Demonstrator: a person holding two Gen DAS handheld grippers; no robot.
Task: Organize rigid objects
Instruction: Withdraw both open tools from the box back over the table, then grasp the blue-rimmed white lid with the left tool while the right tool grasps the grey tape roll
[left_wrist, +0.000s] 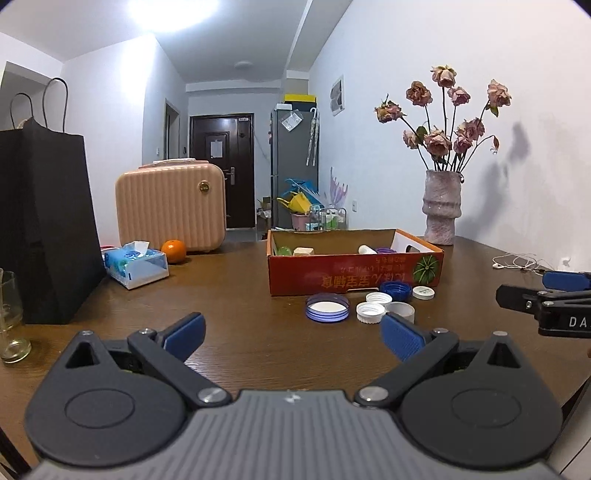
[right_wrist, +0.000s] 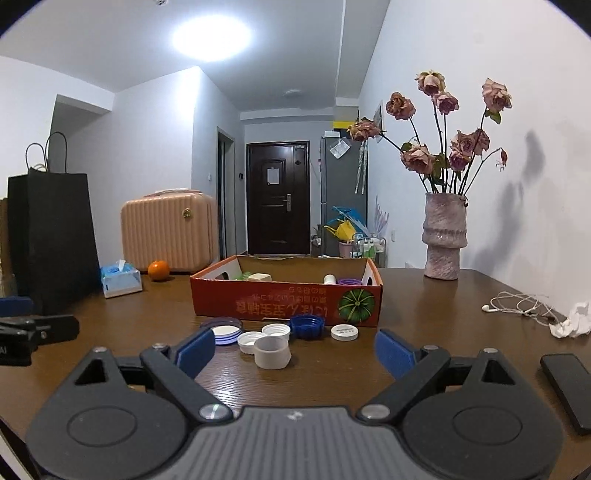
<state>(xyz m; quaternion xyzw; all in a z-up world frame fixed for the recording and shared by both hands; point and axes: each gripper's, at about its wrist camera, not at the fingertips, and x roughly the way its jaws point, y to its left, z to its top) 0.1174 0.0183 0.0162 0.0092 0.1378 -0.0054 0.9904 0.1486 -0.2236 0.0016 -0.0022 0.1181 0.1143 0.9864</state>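
Sitting by the box (right_wrist: 284, 301) are loose caps (right_wrist: 271, 352). Both tongs, left (left_wrist: 293, 338) and right (right_wrist: 295, 354), are wide apart, holding nothing.

We see the cardboard box (right_wrist: 286, 301) on the table (right_wrist: 424, 314): loose caps (right_wrist: 271, 352) just before it, the vase (right_wrist: 445, 236) behind to its right, the suitcase (right_wrist: 168, 230) behind to its left.

The cardboard box (right_wrist: 286, 301) wall hides most of its contents; the phone (right_wrist: 569, 387) and glass bottle (left_wrist: 11, 317) are cut off by the picture edges.
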